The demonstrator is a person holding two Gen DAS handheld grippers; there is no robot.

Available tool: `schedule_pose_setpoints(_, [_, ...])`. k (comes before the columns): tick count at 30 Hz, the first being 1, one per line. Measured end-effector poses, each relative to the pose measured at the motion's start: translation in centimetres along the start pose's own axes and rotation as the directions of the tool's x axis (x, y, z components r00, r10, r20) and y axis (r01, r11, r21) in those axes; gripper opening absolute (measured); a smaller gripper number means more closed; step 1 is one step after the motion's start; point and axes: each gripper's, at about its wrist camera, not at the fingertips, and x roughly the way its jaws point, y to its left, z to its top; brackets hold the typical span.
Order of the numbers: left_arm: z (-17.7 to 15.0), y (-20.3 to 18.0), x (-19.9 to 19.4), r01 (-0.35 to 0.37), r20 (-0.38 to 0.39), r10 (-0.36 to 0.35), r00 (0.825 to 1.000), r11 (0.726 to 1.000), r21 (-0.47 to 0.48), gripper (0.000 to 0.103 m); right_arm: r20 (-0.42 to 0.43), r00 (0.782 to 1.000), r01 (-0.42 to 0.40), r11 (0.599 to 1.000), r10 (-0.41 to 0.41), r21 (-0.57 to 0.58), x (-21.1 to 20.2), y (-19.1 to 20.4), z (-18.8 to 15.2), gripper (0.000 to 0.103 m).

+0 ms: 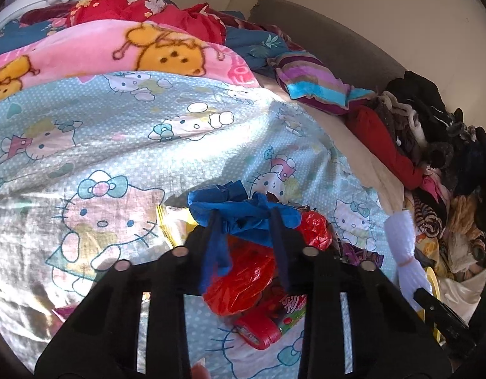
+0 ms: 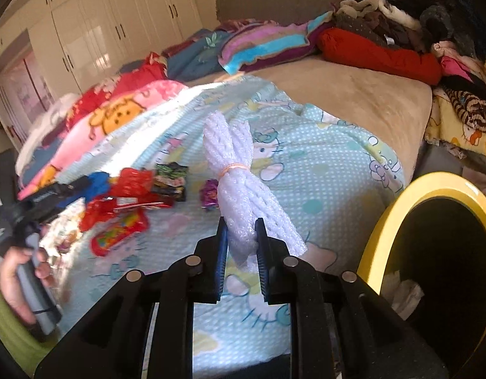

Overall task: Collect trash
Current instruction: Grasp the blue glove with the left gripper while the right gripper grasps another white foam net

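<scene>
Left wrist view: nearest the lens, the left gripper (image 1: 246, 218) fills the lower middle of the frame, its jaws closed onto a crumpled blue glove (image 1: 243, 214) atop the trash pile. The glove spreads crosswise between the fingers. A red plastic bag (image 1: 243, 278) lies just below it on the cartoon bedsheet (image 1: 101, 145).

Right wrist view: at lower centre, the right gripper (image 2: 241, 237) is clamped on the lower end of a white foam-net bundle (image 2: 233, 170). Its long axis runs up and away along the fingers. The yellow-rimmed bin (image 2: 397, 221) opens at the right edge, nearest this hand, so the drop probably goes rightward.
</scene>
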Motion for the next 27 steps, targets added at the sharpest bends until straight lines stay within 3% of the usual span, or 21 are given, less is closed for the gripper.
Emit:
schedule_pose_setpoints(3, [0.0,0.2,0.2,-0.002,-0.012,0.002,1.0,1.0,0.003,0.006,0.011,1.0,-0.02,1.0,0.02,0.01,-0.9,0.5,-0.4,0.017])
schedule_pose_setpoints(6, [-0.1,0.4,0.2,0.005,-0.015,-0.005,1.0,1.0,0.002,0.0,0.021,0.999,-0.032,0.999,0.032,0.009,-1.8,1.0,-0.9,0.017])
schedule_pose_setpoints(12, [0.0,0.0,-0.6,0.014,-0.011,-0.013,1.0,1.0,0.013,0.0,0.032,0.999,-0.042,0.999,0.042,0.008,-3.0,1.6,-1.5,0.017])
schedule_pose_setpoints(27, [1.8,-2.2,-4.5,0.072,0.09,-0.078,0.993,0.995,0.072,0.0,0.086,0.994,-0.07,0.997,0.069,0.01,-5.9,2.0,-1.6,0.017])
